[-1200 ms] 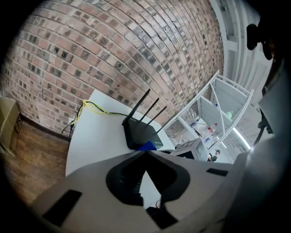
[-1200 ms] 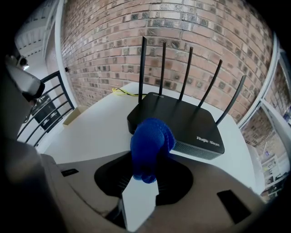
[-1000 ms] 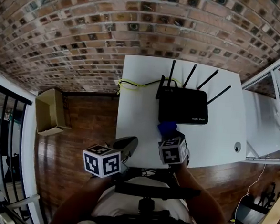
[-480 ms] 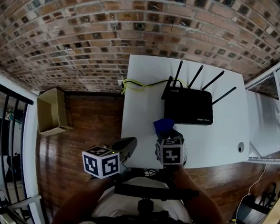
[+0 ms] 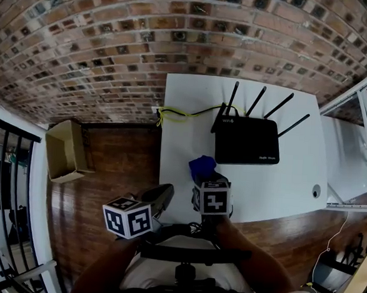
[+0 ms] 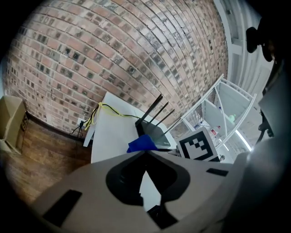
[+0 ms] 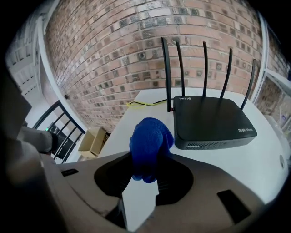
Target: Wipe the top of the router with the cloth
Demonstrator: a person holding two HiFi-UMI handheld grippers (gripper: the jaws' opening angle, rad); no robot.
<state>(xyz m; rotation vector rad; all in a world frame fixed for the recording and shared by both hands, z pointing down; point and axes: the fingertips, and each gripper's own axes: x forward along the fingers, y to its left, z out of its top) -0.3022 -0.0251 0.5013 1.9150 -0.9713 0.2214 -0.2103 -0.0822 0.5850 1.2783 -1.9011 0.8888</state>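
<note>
Jaws on the right gripper point(image 7: 144, 159) pinch a bunched blue cloth point(image 7: 150, 139), drawn back from the black antennaed router point(image 7: 211, 120), so wiping seems unstarted; left gripper point(image 6: 145, 152) pressed together, empty.

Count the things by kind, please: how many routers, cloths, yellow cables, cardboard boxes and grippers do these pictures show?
router: 1
cloth: 1
yellow cable: 1
cardboard box: 1
grippers: 2, the left gripper and the right gripper
total: 6
</note>
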